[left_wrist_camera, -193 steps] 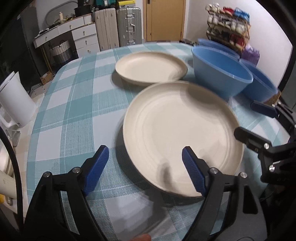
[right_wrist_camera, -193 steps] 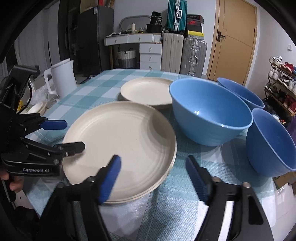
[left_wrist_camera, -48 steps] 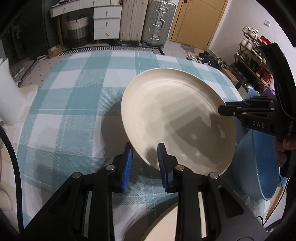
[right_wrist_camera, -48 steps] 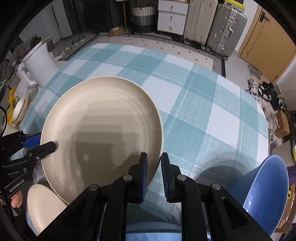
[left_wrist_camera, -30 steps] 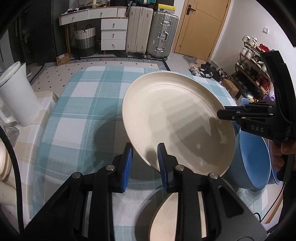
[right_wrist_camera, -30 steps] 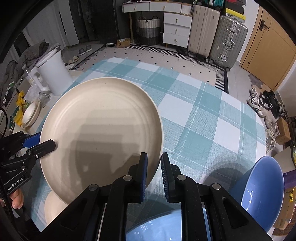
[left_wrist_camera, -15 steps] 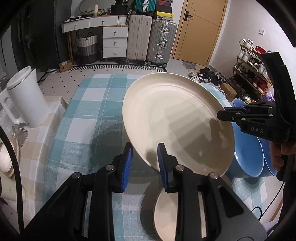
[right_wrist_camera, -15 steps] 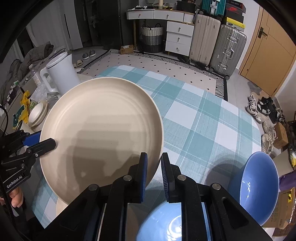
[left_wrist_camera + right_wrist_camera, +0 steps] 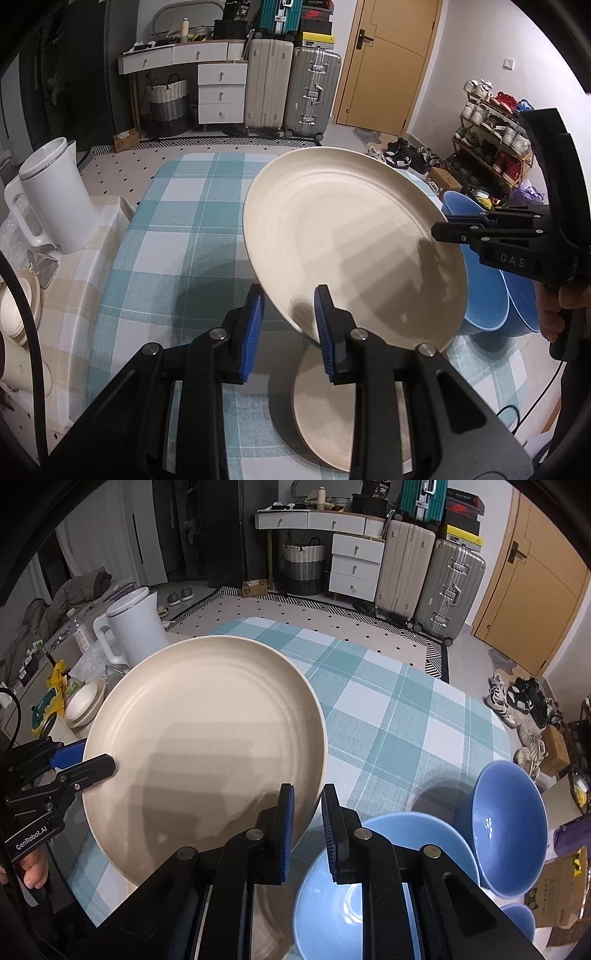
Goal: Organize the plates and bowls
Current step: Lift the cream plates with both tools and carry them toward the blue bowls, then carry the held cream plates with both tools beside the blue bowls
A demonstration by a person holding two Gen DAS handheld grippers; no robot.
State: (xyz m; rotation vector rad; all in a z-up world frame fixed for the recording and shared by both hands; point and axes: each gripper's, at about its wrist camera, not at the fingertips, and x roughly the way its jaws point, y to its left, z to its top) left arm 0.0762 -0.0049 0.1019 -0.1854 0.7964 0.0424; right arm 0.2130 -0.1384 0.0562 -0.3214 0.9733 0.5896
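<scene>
Two grippers are pinching one cream plate (image 9: 351, 236) by opposite edges: the left gripper (image 9: 288, 325) is clamping its near rim between blue pads, and the right gripper (image 9: 307, 819) is squeezing the rim on the other side. They are holding the plate tilted and clear above the checked tablecloth (image 9: 177, 229), whose far half is lying bare all the way to its far edge. Below it, a second cream plate (image 9: 325, 398) is resting flat on the cloth, partly hidden by the left gripper's arms. Blue bowls (image 9: 509, 823) are sitting near the table's right edge (one is cut off at the frame's bottom, another partly covered by the right gripper). A white kettle (image 9: 55, 199) is standing off the left side. "DAS" is showing on the right gripper's body, "GenRobot.AI" on the left's; the suitcase labels are too small to read.
</scene>
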